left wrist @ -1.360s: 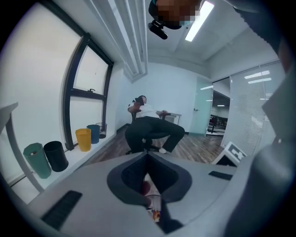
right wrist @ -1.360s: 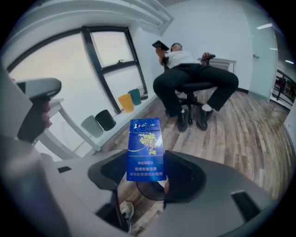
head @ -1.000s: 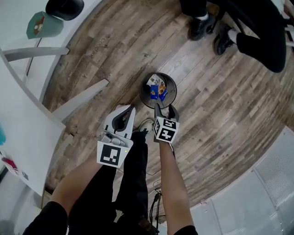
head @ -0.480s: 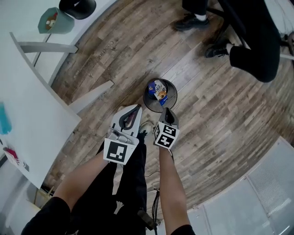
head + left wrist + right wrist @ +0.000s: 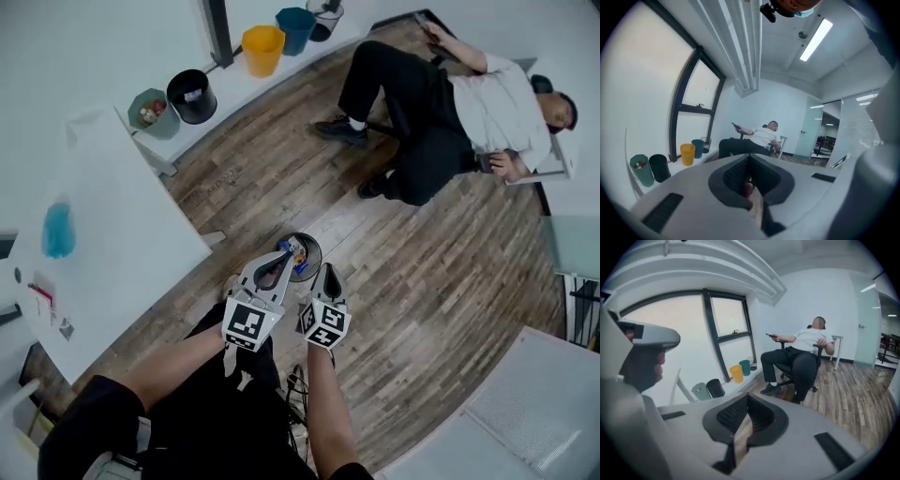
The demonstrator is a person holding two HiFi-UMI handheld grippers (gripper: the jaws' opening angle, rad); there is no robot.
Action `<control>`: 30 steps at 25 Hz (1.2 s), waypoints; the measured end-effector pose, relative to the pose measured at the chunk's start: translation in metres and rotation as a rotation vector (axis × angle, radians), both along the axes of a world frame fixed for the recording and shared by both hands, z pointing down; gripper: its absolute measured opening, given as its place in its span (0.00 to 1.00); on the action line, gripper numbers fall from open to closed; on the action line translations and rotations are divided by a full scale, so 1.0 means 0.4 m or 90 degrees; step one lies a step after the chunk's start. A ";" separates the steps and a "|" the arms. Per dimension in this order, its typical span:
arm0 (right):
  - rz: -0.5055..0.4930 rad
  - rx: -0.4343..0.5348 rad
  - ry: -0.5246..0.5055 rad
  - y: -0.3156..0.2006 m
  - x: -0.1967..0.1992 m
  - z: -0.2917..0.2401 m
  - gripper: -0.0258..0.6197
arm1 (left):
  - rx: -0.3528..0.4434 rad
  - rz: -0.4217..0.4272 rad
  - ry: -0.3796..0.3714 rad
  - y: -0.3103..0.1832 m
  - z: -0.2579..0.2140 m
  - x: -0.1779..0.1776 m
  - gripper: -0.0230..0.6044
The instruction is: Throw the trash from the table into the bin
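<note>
In the head view both grippers are held up in front of me, high above the floor. My left gripper (image 5: 279,257) is shut, its jaw tips meeting with nothing held between them (image 5: 749,157). To its right, my right gripper (image 5: 328,271) is also shut and empty (image 5: 747,396). Far below them stands the small black mesh bin (image 5: 314,246) on the wooden floor, partly hidden behind the left gripper. Colourful wrappers (image 5: 297,249) lie inside it. The white table (image 5: 122,234) is at the left, with a blue object (image 5: 58,230) on it.
A person (image 5: 441,98) reclines in a chair across the room. A row of bins stands along the window wall: green (image 5: 150,113), black (image 5: 192,96), yellow (image 5: 262,49), teal (image 5: 296,29). A white panel (image 5: 525,412) lies at the lower right.
Both grippers have risen well above the bin, which now looks small below. The right jaws, open over the bin earlier, have shut. The head view has tilted up onto the room.
</note>
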State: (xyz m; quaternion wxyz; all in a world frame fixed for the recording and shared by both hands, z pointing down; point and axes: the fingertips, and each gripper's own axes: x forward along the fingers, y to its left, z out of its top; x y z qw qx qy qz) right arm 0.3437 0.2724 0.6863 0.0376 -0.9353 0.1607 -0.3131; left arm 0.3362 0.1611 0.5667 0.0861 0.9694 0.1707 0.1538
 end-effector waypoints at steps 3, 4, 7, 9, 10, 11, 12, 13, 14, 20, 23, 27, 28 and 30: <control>-0.004 0.034 0.077 -0.015 -0.037 -0.225 0.05 | -0.007 -0.007 0.045 -0.018 -0.176 -0.038 0.03; -0.011 0.044 0.111 -0.022 -0.047 -0.299 0.05 | -0.008 -0.009 0.062 -0.024 -0.227 -0.050 0.03; -0.049 0.051 0.176 -0.050 -0.077 -0.423 0.05 | 0.000 -0.024 0.095 -0.046 -0.313 -0.092 0.03; -0.067 0.055 0.177 -0.062 -0.103 -0.431 0.05 | 0.014 -0.047 0.091 -0.061 -0.318 -0.132 0.03; -0.075 0.062 0.179 -0.068 -0.111 -0.436 0.05 | 0.021 -0.060 0.090 -0.069 -0.320 -0.148 0.03; -0.083 0.070 0.185 -0.075 -0.119 -0.450 0.05 | 0.028 -0.071 0.093 -0.076 -0.327 -0.165 0.03; -0.092 0.078 0.196 -0.083 -0.130 -0.468 0.05 | 0.032 -0.080 0.100 -0.081 -0.337 -0.184 0.03; -0.102 0.084 0.209 -0.091 -0.145 -0.488 0.05 | 0.035 -0.089 0.108 -0.087 -0.349 -0.207 0.03; -0.114 0.089 0.222 -0.100 -0.161 -0.506 0.05 | 0.036 -0.098 0.116 -0.092 -0.358 -0.231 0.03; -0.176 0.136 0.291 -0.122 -0.208 -0.621 0.05 | 0.064 -0.158 0.149 -0.117 -0.416 -0.310 0.03; -0.232 0.161 0.317 -0.145 -0.227 -0.678 0.05 | 0.075 -0.214 0.152 -0.140 -0.443 -0.361 0.03; -0.344 0.216 0.329 -0.229 -0.276 -0.726 0.05 | 0.110 -0.336 0.140 -0.208 -0.454 -0.464 0.03; -0.377 0.234 0.325 -0.260 -0.300 -0.732 0.05 | 0.131 -0.370 0.138 -0.230 -0.457 -0.501 0.03; -0.446 0.266 0.316 -0.328 -0.362 -0.741 0.05 | 0.168 -0.437 0.133 -0.274 -0.465 -0.587 0.03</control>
